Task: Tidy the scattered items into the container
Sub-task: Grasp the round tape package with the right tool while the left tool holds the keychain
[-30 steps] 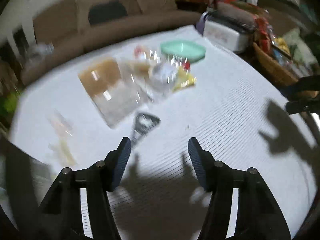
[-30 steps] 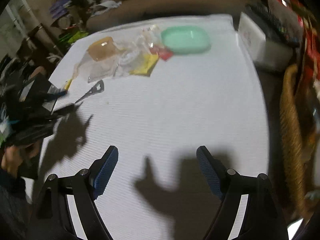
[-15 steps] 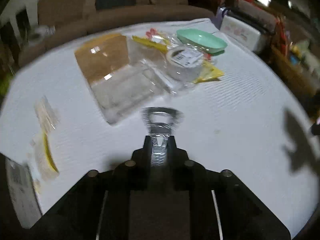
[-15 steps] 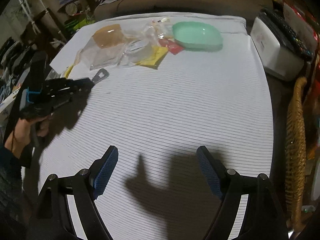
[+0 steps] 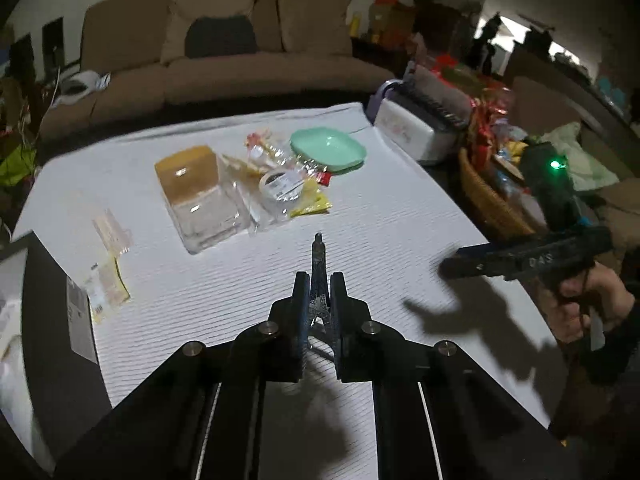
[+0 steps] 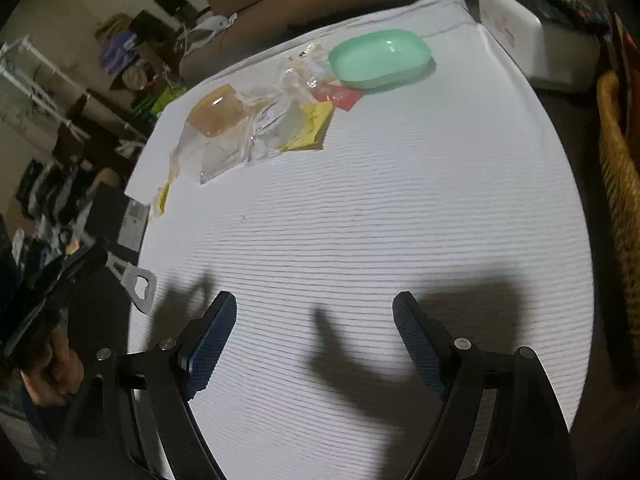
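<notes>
My left gripper (image 5: 319, 280) holds a metal bottle opener (image 5: 318, 256) edge-on above the white tablecloth (image 5: 400, 216), its jaws still closing on the opener. In the right wrist view the bottle opener (image 6: 140, 286) hangs at the left edge, clear of the table. My right gripper (image 6: 314, 312) stands open over bare cloth with nothing between its fingers. The mint green container (image 5: 328, 150) sits at the far side. Beside it lie a clear box with a brown lid (image 5: 200, 196), a tape roll (image 5: 280, 184), a yellow packet (image 5: 312, 200) and a red packet (image 6: 340, 96).
Small packets (image 5: 108, 280) lie near the table's left edge beside a dark flat object. A white box (image 5: 416, 132) and a wicker basket (image 5: 488, 196) stand off the right side. A brown sofa (image 5: 224, 64) runs behind the table.
My left gripper went from open to shut on the bottle opener, then rose with it off the cloth. The right gripper stayed open and rolled a little.
</notes>
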